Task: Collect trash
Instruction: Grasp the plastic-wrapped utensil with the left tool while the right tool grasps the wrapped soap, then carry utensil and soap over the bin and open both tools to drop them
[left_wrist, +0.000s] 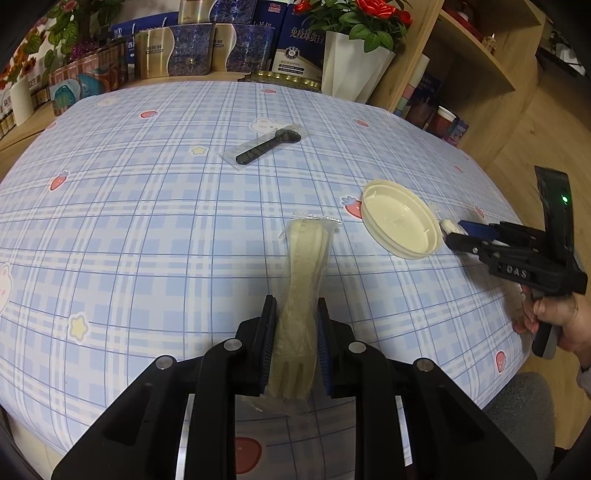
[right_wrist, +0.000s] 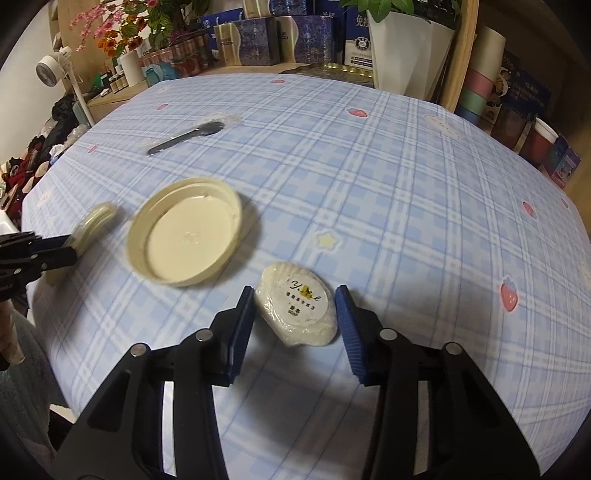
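My left gripper (left_wrist: 295, 317) is shut on a clear packet of cream plastic cutlery (left_wrist: 304, 280), held above the checked tablecloth; it also shows in the right wrist view (right_wrist: 90, 225). My right gripper (right_wrist: 295, 306) is shut on a small round wrapped soap (right_wrist: 297, 314), lifted a little over the cloth; it shows in the left wrist view (left_wrist: 448, 225). A cream plastic lid (left_wrist: 400, 218) lies upside down on the table between the grippers, also in the right wrist view (right_wrist: 186, 236). A wrapped black spoon (left_wrist: 266, 142) lies farther back, also in the right wrist view (right_wrist: 188, 136).
The table (left_wrist: 147, 221) has a blue plaid cloth. Boxes (left_wrist: 192, 48), a white vase with roses (left_wrist: 351, 66) and a gold tray (left_wrist: 280, 79) line the back edge. Wooden shelves with cups (left_wrist: 443, 118) stand at the right. A small white camera (right_wrist: 50, 72) stands at the left.
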